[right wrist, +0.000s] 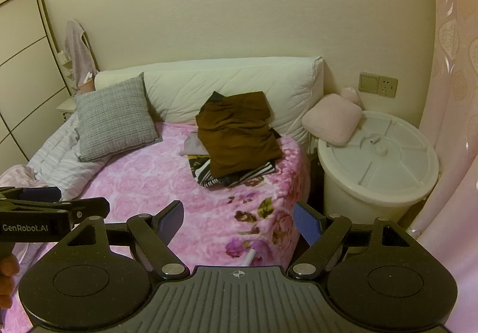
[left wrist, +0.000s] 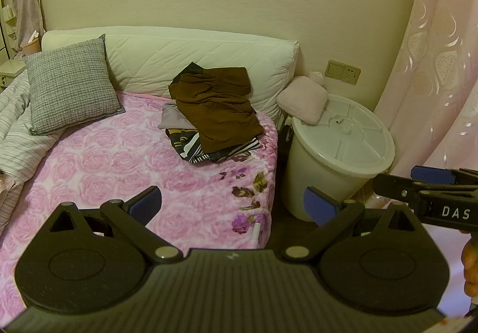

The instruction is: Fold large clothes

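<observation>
Clothes pile (left wrist: 213, 111) — pink bedspread (left wrist: 119, 159)

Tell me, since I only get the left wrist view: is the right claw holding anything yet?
Observer: No. The right claw stands open, with only the pink blanket showing between its pads.
Operator: Is the clothes pile in front of it?
Observer: Yes. The brown garment on top lies straight ahead of it, well clear of the pads.
Operator: Anything beyond the grey cushion on the left that I can't see?
Observer: A tall panelled wardrobe stands along the left side of the room.
</observation>
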